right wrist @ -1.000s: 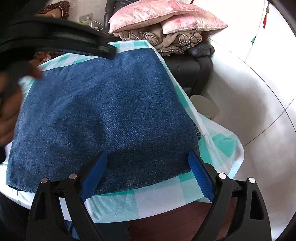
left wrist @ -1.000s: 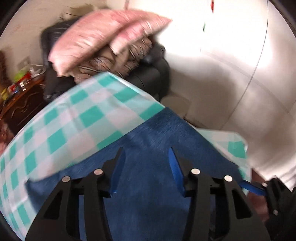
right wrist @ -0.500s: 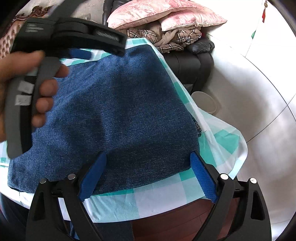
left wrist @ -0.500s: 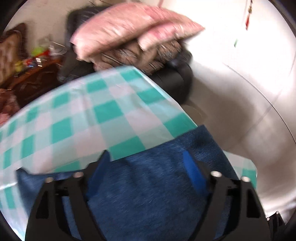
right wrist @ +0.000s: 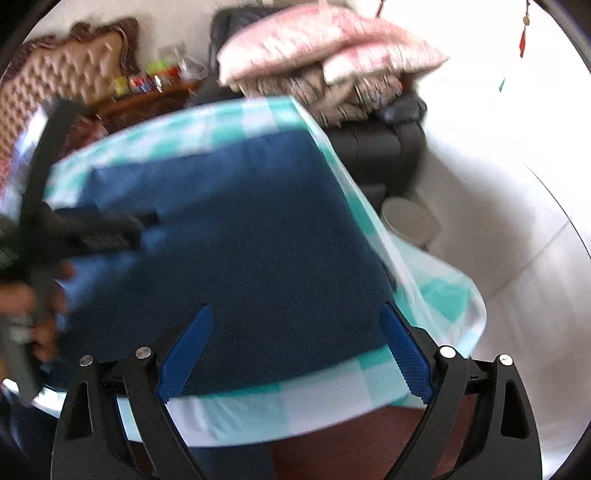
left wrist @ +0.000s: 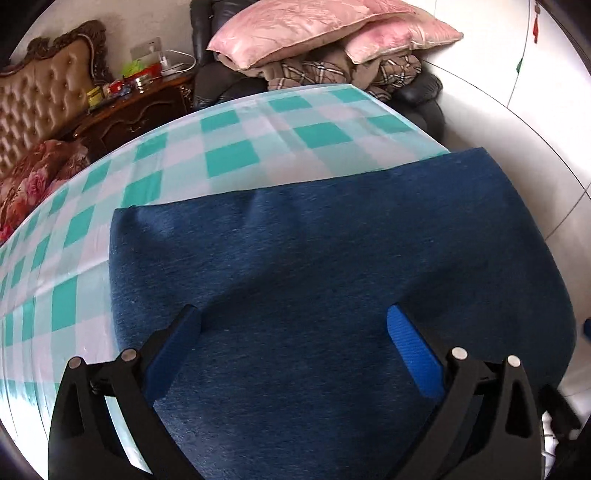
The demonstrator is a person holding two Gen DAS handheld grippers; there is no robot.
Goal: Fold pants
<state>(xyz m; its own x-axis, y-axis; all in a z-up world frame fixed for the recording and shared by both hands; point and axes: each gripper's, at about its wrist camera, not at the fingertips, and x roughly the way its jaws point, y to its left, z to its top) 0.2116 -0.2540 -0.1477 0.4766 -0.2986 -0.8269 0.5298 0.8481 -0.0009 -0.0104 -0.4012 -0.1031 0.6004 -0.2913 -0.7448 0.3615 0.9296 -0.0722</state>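
Note:
The blue denim pants [left wrist: 332, 266] lie folded into a flat rectangle on the table with the teal-and-white checked cloth [left wrist: 229, 155]. My left gripper [left wrist: 293, 343] is open and empty just above the near part of the pants. My right gripper [right wrist: 295, 339] is open and empty over the pants [right wrist: 240, 229] near the table's front edge. The left gripper and the hand that holds it show blurred at the left of the right wrist view [right wrist: 99, 229].
Pink pillows [left wrist: 321, 29] and plaid blankets are piled on a dark chair behind the table. A wooden side table [left wrist: 140, 99] with small items and a tufted headboard stand at the back left. A round pale bin [right wrist: 408, 219] stands on the white floor at the right.
My left gripper has opened wider and pulled back towards the near side, so more of the pants shows. My right gripper has risen and moved a little; its view is now blurred.

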